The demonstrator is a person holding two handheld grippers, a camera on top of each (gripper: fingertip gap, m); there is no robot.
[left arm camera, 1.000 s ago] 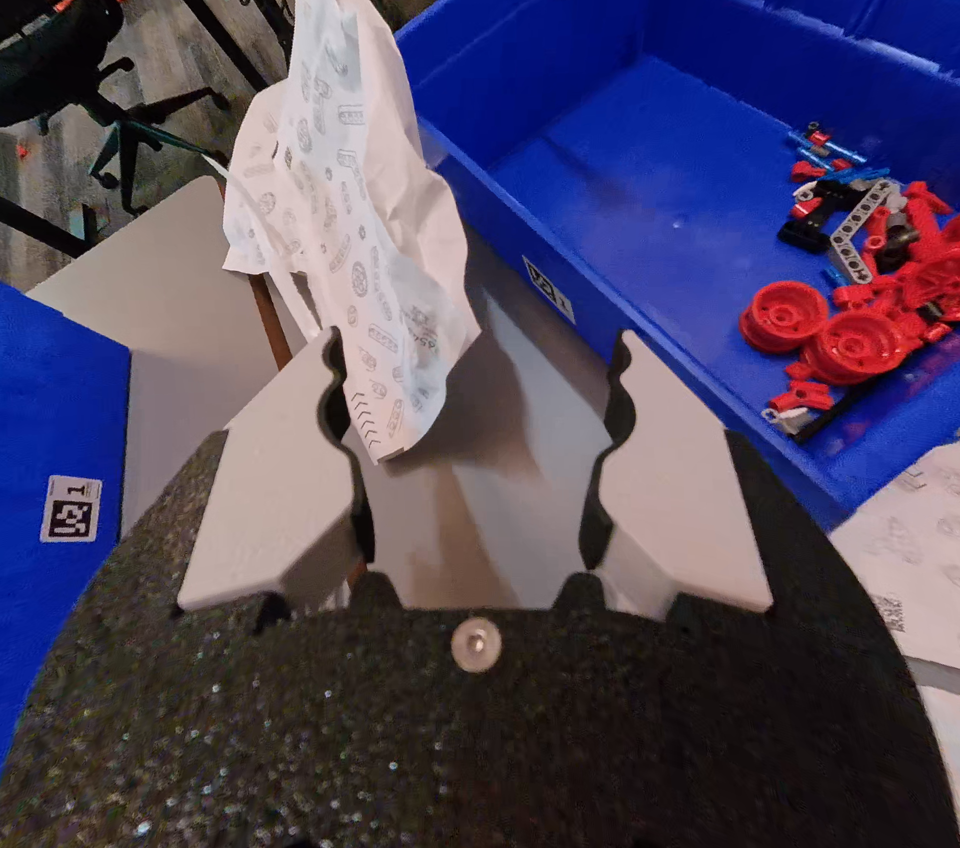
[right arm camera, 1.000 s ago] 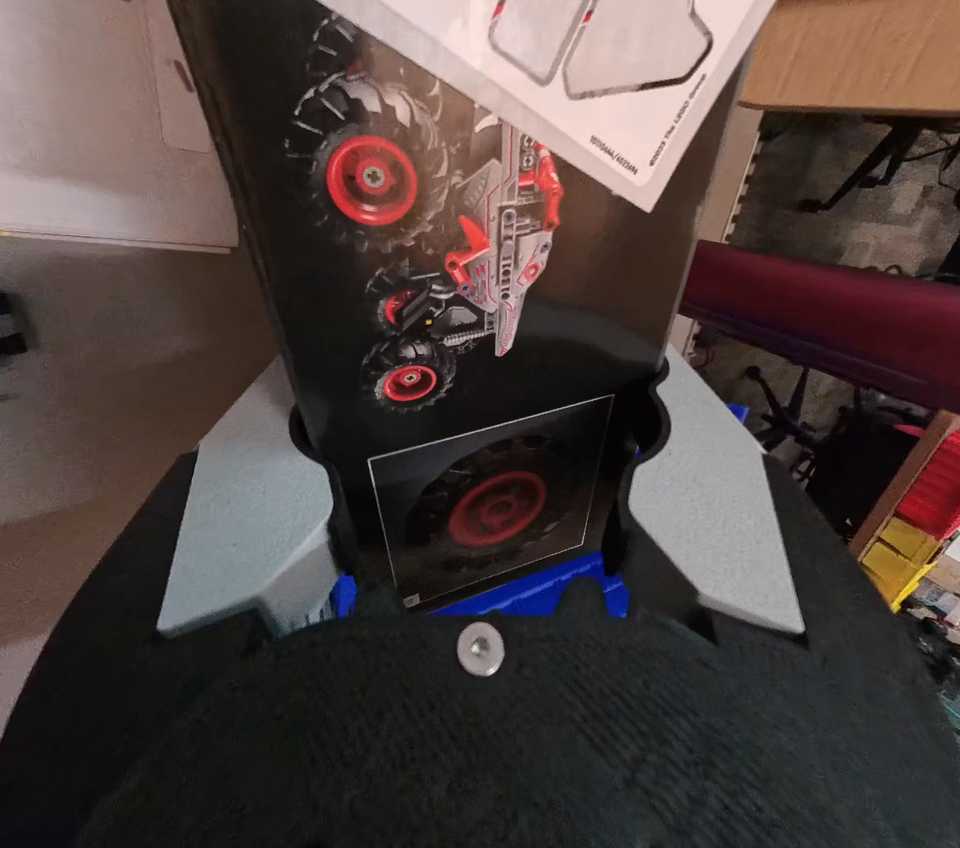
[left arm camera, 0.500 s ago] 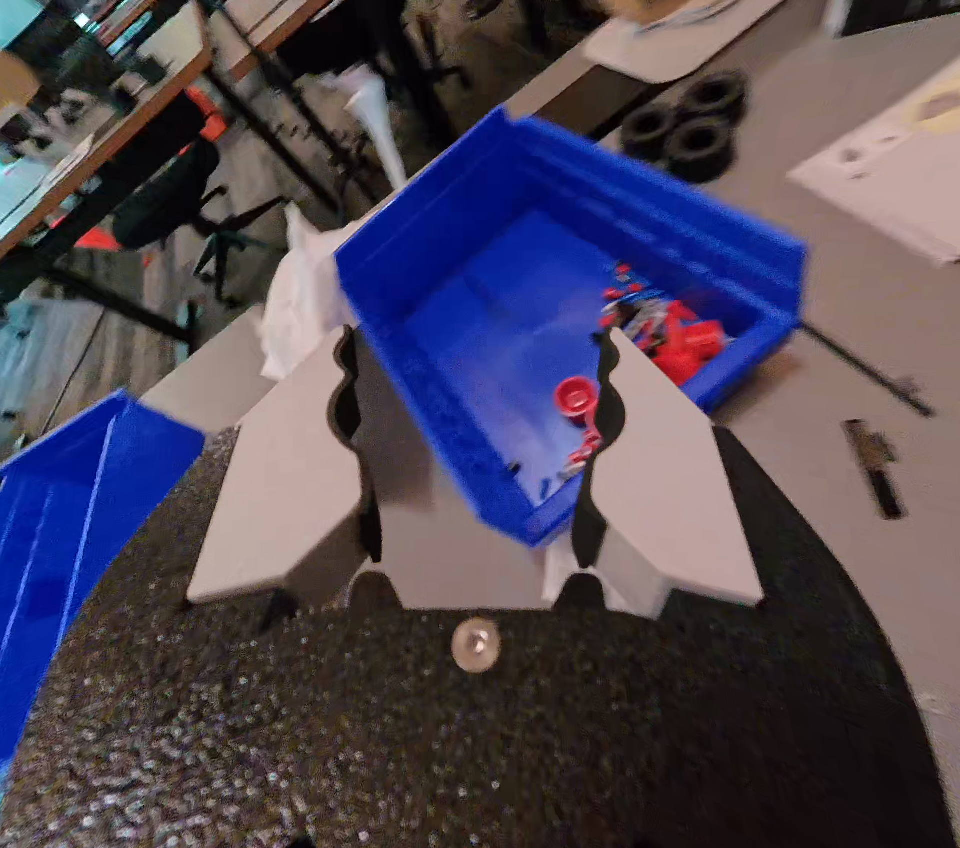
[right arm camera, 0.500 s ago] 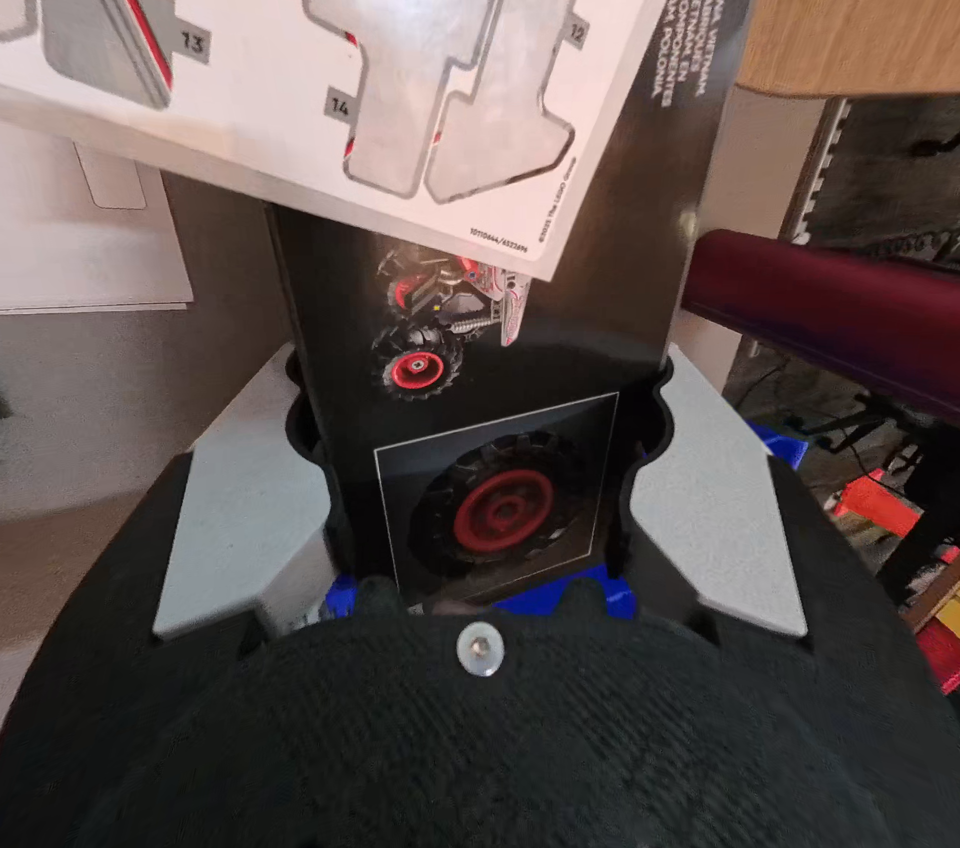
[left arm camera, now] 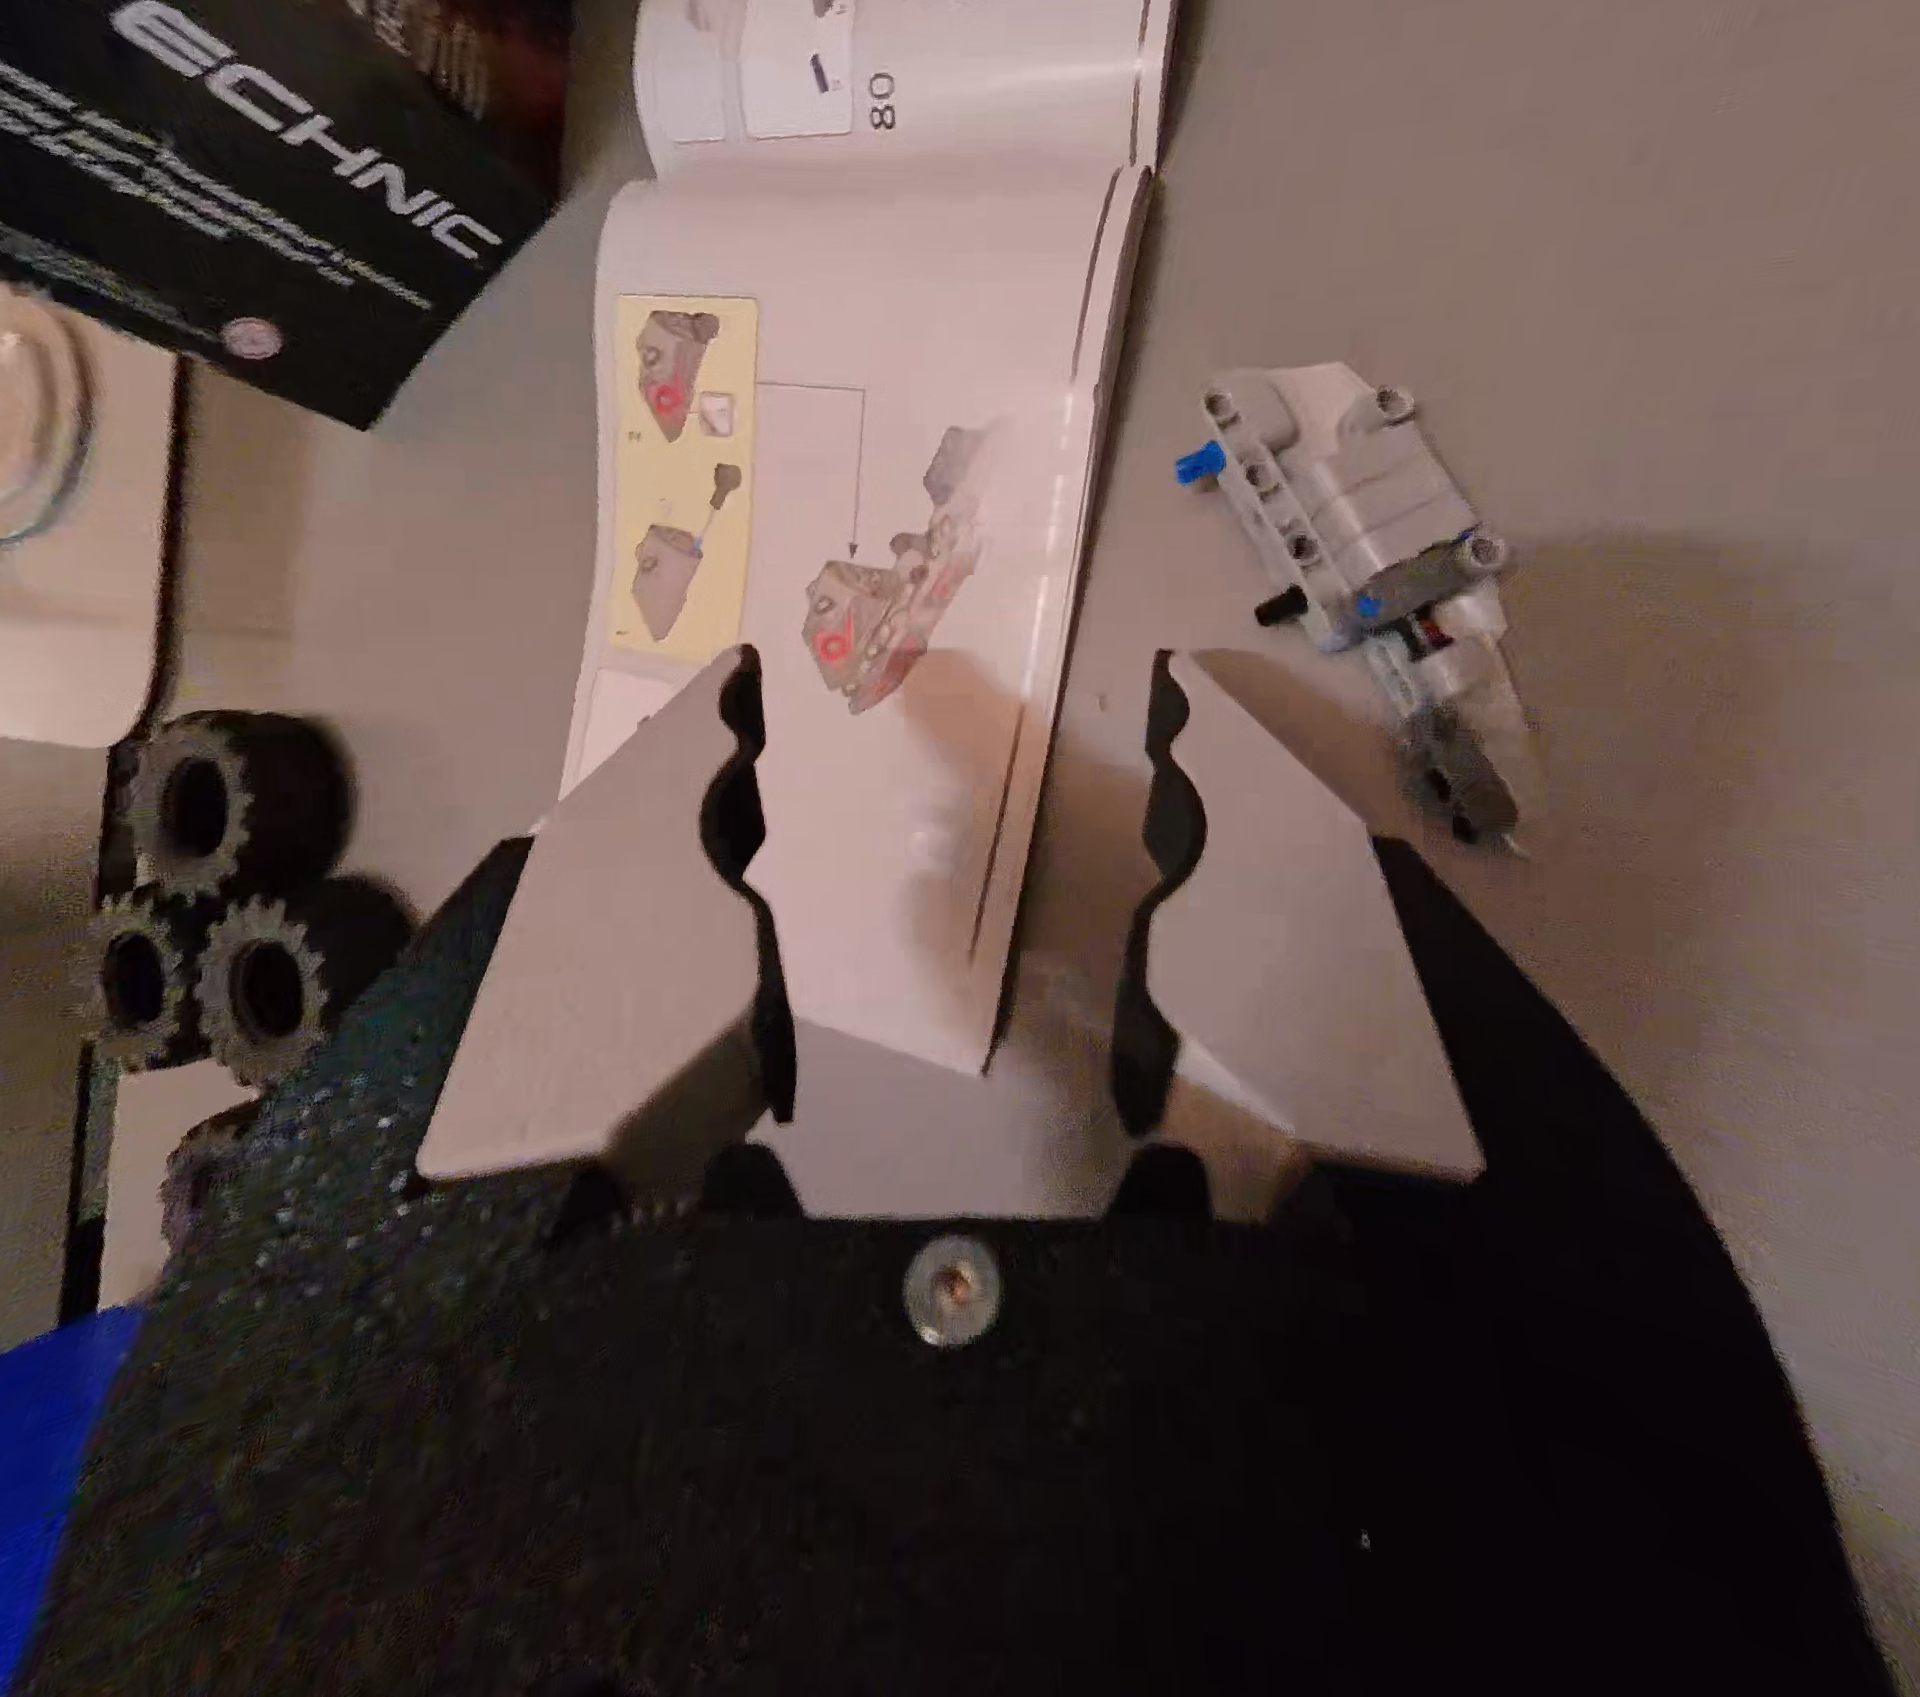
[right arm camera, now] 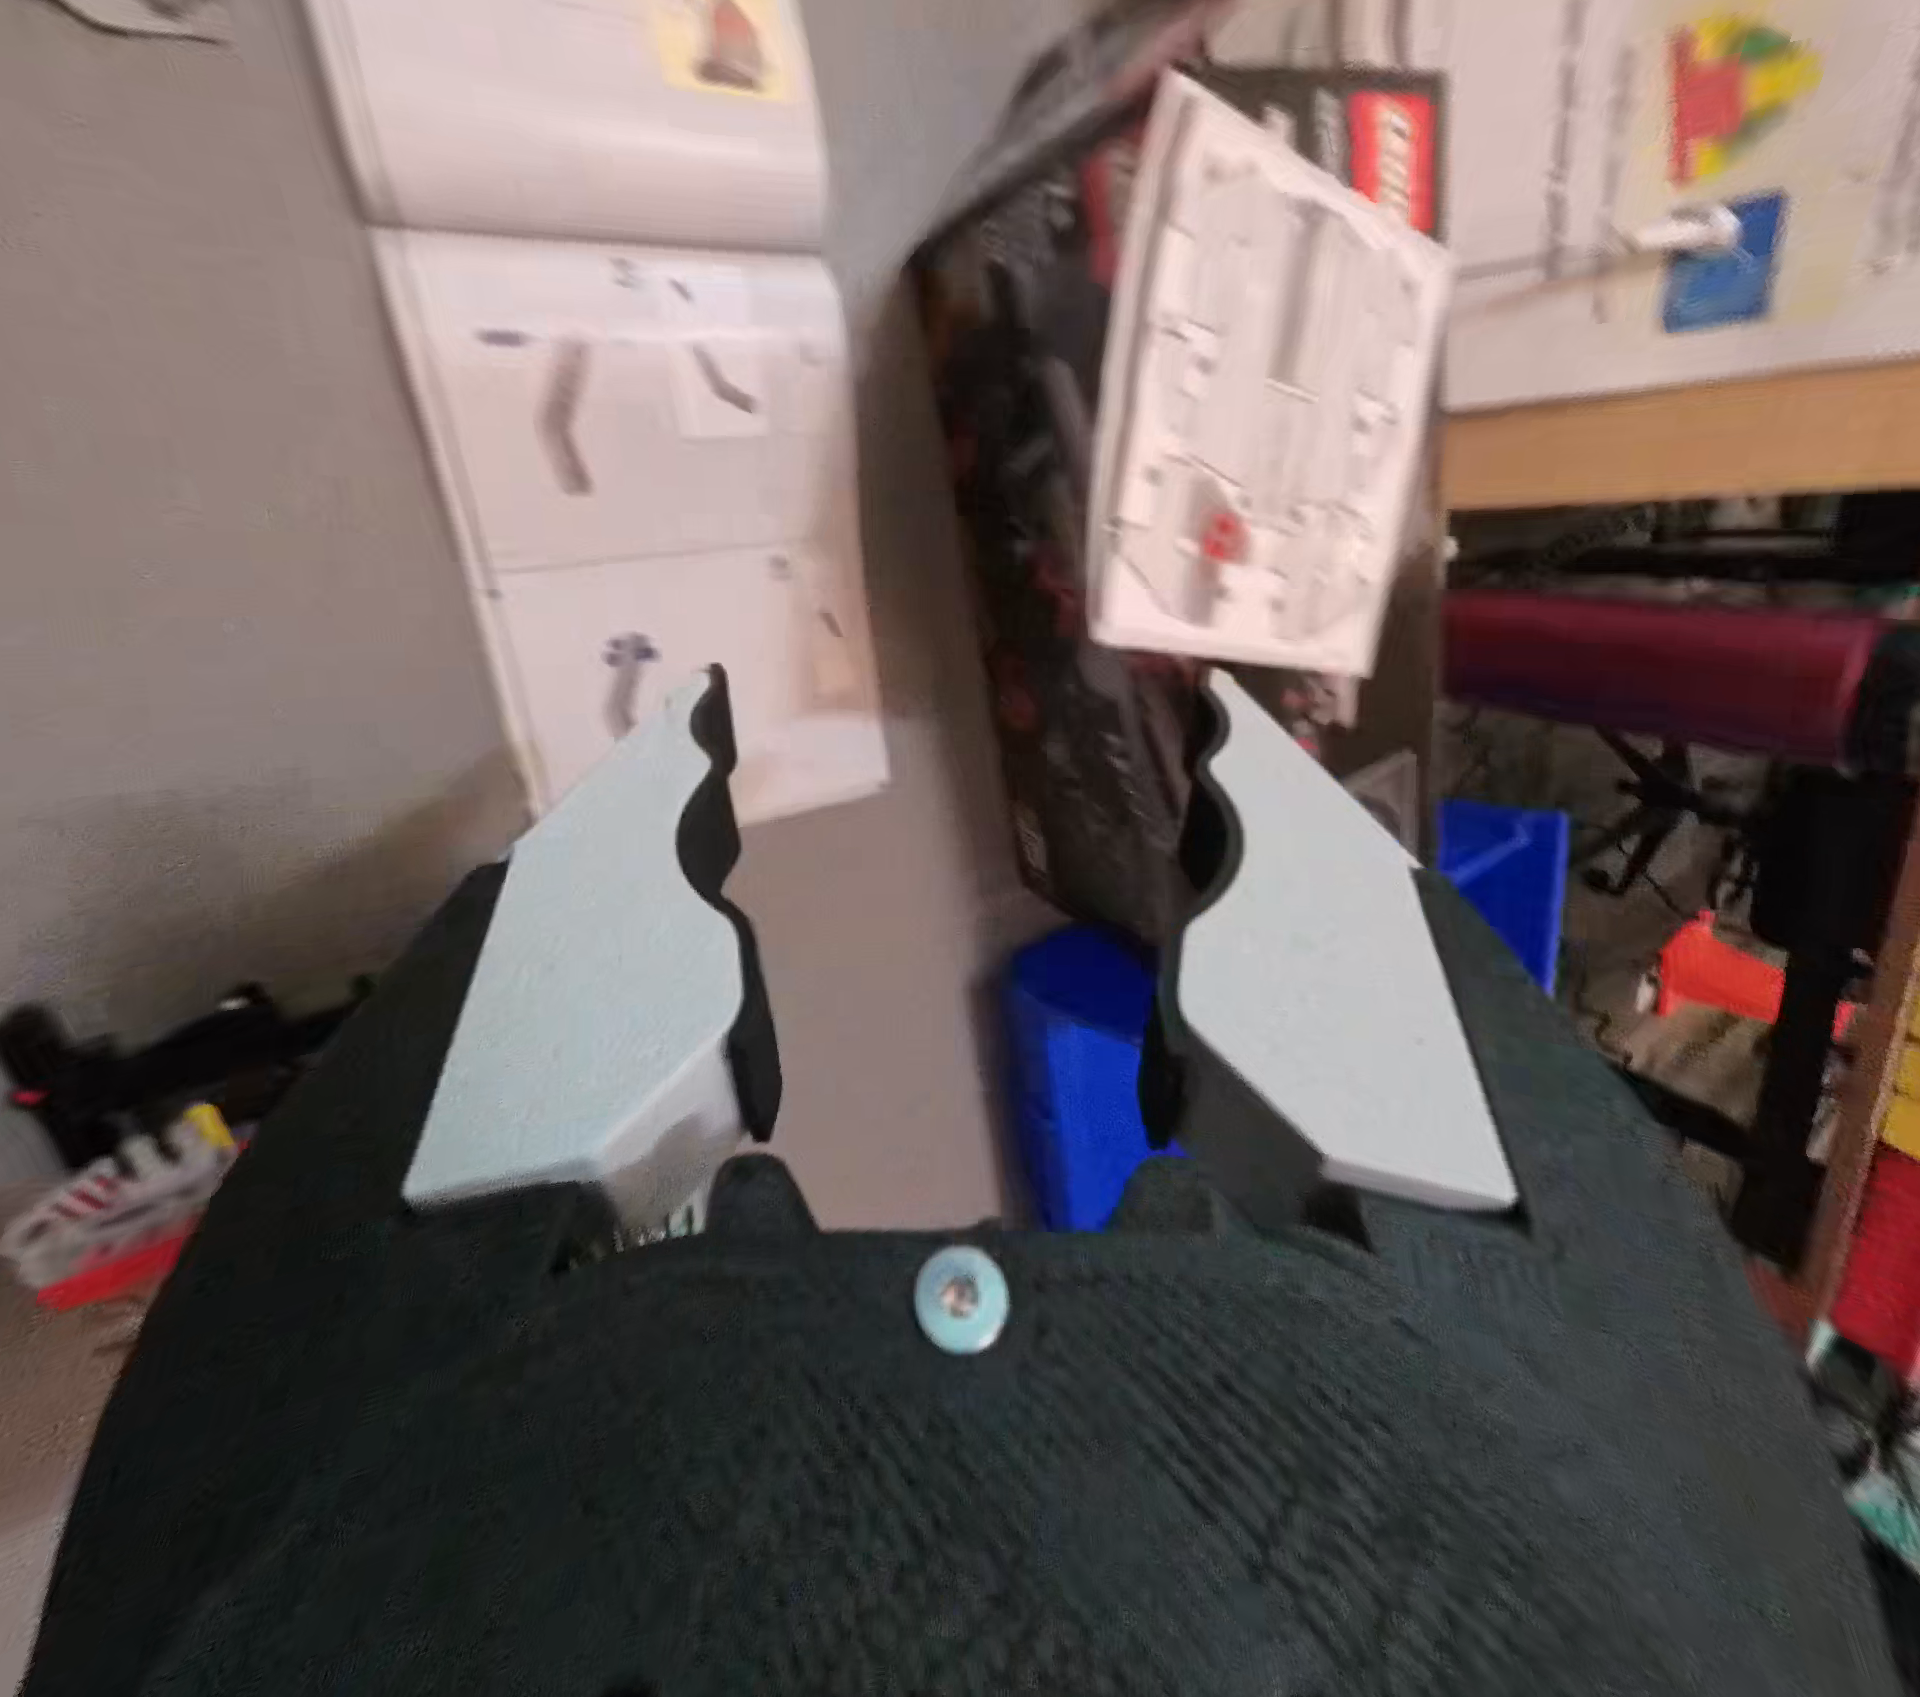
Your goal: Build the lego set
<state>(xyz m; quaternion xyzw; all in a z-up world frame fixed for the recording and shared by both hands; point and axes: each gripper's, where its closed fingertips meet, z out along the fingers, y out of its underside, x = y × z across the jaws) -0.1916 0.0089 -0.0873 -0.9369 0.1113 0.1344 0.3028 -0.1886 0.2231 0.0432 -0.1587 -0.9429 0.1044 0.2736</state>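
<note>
My left gripper (left arm camera: pixel 953 671) is open and empty, hovering over the open instruction booklet (left arm camera: pixel 883 421) on the grey table. A partly built grey Lego assembly (left arm camera: pixel 1361 567) with blue pins lies just right of the booklet, beyond my right fingertip. My right gripper (right arm camera: pixel 961 681) is open and empty. Ahead of it the black Lego box (right arm camera: pixel 1049 608) stands tilted, with a white sticker sheet (right arm camera: pixel 1268 442) in front of it. The booklet also shows in the right wrist view (right arm camera: pixel 582 276). The right wrist view is blurred.
Three black tyres (left arm camera: pixel 208 899) lie left of my left gripper. The black box (left arm camera: pixel 239 89) is at the far left. A blue bin (right arm camera: pixel 1081 1076) sits under my right gripper. Loose red and black parts (right arm camera: pixel 104 1159) lie at the lower left. The table edge and chairs are at the right.
My left gripper swung from the blue bin of red parts to over the booklet. My right gripper opened, let go of the black box and pulled back from it.
</note>
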